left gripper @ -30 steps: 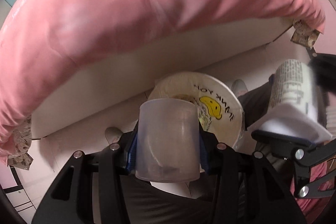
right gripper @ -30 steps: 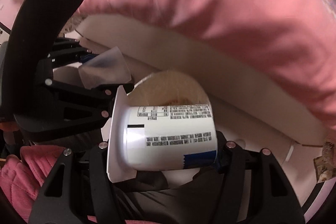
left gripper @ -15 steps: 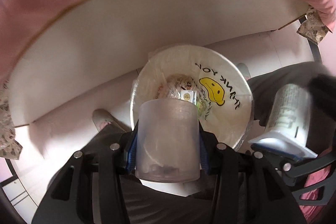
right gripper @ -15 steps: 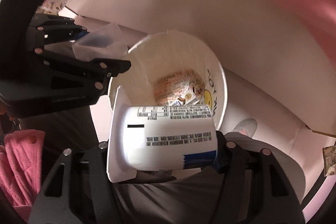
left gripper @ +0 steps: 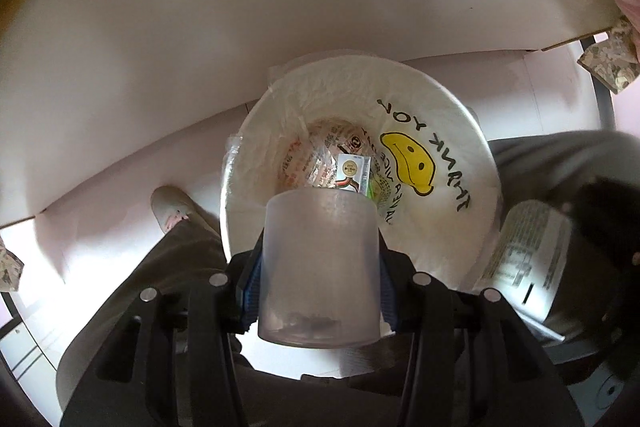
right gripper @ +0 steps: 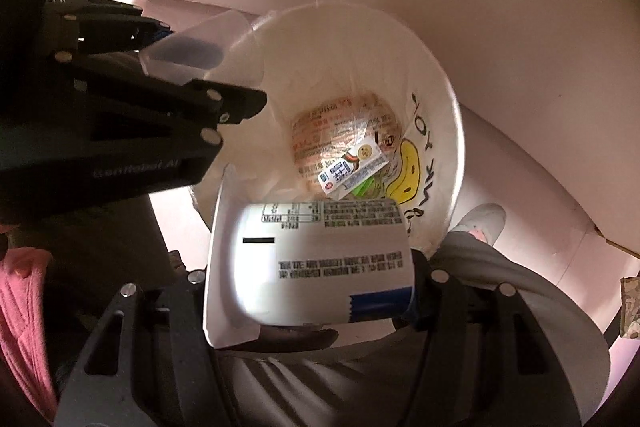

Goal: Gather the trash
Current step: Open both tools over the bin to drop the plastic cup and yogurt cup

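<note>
While both tongs hover over the white bag-lined bin (left gripper: 448, 131), left tongs (left gripper: 318, 267) clamp a frosted plastic cup (left gripper: 318, 267) and right tongs (right gripper: 310, 267) a printed white yoghurt tub (right gripper: 310, 267). Dropping seems next: centre each, then release.

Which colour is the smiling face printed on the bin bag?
Yellow smiling face, clearest in the left wrist view.

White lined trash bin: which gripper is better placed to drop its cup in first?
Probably the left gripper: its translucent plastic cup sits above the white lined trash bin, the right's white printed cup beside it.
</note>
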The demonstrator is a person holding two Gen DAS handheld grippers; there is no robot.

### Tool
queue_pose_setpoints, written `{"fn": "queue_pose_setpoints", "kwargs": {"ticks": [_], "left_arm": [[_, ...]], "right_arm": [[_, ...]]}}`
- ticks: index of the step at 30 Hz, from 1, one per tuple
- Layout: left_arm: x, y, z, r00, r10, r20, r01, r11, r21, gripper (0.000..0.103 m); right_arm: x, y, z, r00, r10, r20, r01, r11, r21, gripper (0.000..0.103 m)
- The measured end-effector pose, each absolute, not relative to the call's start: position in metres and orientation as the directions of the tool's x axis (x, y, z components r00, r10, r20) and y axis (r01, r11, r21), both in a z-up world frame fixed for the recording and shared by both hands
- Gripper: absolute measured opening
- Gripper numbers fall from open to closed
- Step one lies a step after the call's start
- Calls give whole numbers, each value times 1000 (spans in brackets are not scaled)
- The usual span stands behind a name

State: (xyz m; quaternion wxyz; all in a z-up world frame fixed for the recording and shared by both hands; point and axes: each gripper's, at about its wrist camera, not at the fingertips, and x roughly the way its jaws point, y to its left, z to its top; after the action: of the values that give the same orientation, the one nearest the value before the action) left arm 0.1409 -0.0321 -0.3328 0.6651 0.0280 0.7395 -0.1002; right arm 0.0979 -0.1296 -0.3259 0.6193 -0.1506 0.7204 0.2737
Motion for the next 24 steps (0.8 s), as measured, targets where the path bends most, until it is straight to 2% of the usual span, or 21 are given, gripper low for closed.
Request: {"fn": "queue_pose_setpoints", "kwargs": {"ticks": [22,23,24], "left_arm": [[163,-32,-388,-238,-210,-948,1,976,-217,49],[164,-32,-389,-247,-222,-943,-9,974,-227,51],[164,-33,-390,-254,-229,-940,-22,973,-231,57]], "right_arm": [[129,-120,-382,-329,129,-935,-416,869,267,63],[130,-121,-384,-337,133,-932,-404,874,271,63],[131,-123,-387,-350,141,-926,-386,879,280,63]]}}
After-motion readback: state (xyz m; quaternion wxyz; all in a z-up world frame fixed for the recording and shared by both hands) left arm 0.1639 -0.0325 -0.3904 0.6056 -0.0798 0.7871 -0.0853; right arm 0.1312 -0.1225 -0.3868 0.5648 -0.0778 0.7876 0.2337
